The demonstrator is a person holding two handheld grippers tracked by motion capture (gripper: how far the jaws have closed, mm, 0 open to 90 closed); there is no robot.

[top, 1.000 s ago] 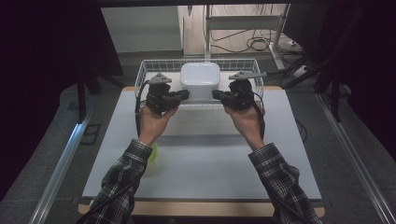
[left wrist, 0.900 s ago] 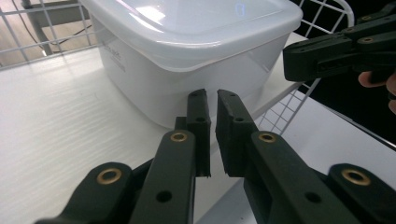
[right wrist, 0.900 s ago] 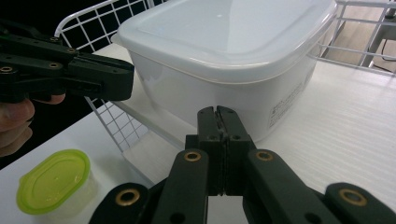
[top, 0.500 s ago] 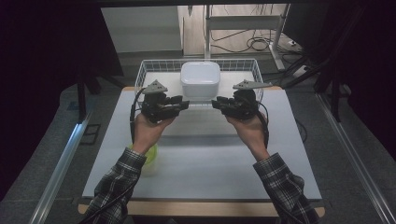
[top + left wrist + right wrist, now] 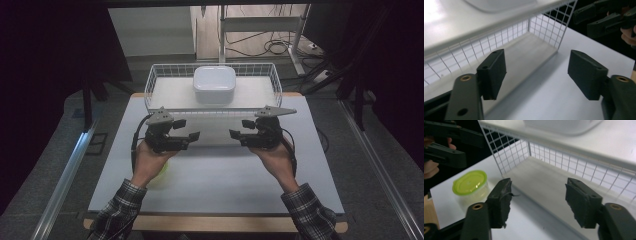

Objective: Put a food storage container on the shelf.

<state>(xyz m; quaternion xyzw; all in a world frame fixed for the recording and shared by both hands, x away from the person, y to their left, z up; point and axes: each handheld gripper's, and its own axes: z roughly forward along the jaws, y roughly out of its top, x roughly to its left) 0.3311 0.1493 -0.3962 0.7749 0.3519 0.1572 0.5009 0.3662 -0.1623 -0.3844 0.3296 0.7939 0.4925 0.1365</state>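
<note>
A white lidded box (image 5: 215,84) sits inside a white wire basket (image 5: 150,90) at the far end of the table. Both grippers hover in front of the basket, tips facing each other. My left gripper (image 5: 192,136) and my right gripper (image 5: 235,135) are open; their jaws have just been opening, with nothing between them. The left gripper view has its jaws (image 5: 536,72) wide apart before the basket's mesh (image 5: 544,22). In the right gripper view the jaws (image 5: 539,200) frame the basket's front corner (image 5: 549,152).
A small clear container with a green lid (image 5: 470,183) stands on the white table top (image 5: 215,200), partly hidden under the left hand (image 5: 162,175). Metal rails (image 5: 65,175) run along both sides of the table. Cables lie on the floor behind it.
Both hands have drawn back from the basket's front toward the person and sunk a little. Both pairs of jaws, shut a second ago, now stand apart. Box and basket have not moved.
</note>
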